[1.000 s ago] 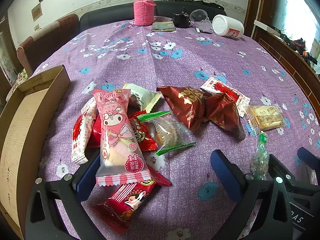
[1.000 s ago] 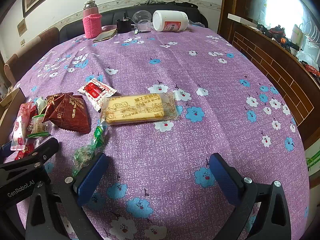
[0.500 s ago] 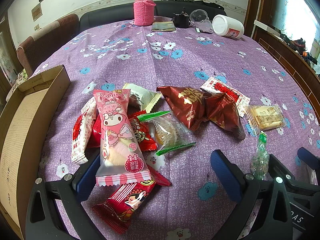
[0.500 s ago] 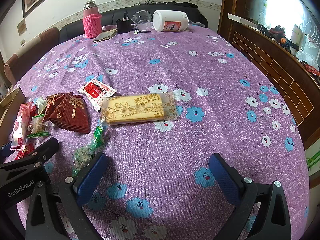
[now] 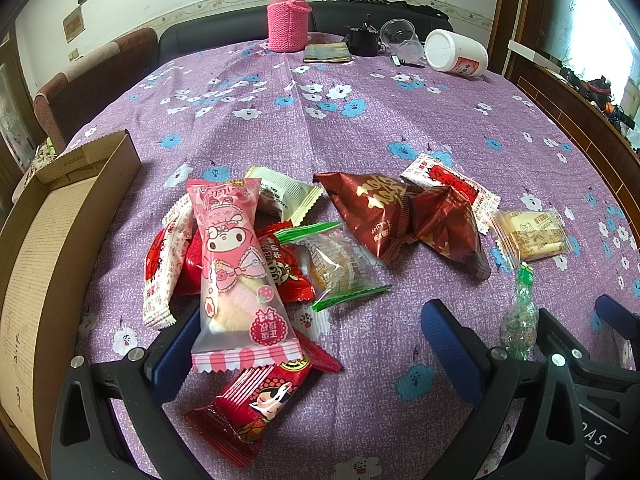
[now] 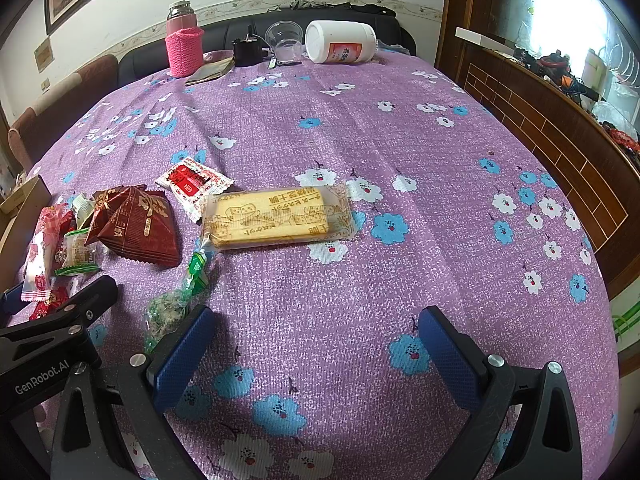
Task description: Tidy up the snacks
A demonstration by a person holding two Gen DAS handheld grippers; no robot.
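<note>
Left wrist view: we hold our left gripper low over a purple flowered tablecloth, its blue-padded jaws spread wide and gripping nothing. Between and just ahead of the jaws lies a loose heap of wrapped snacks. A long pink marshmallow packet rests on top, its striped end reaching over the left finger. A red cartoon packet lies nearest us, partly tucked under it. Beside them sit a clear pastry wrapper with green ends and two dark red pyramid pouches. An open cardboard box stands at the left edge, empty in the part we can see.

Right wrist view: our right gripper is likewise released, hovering over bare cloth. A flat biscuit pack lies ahead of it, apart from the heap. A small twisted green candy touches the left finger.

We judge every packet light, with slick, crinkly film that could slide out of a weak pinch. The marshmallow should squash softly, so mid-body suits it. The biscuit likely snaps; we would take it across its narrow width, gently.
</note>
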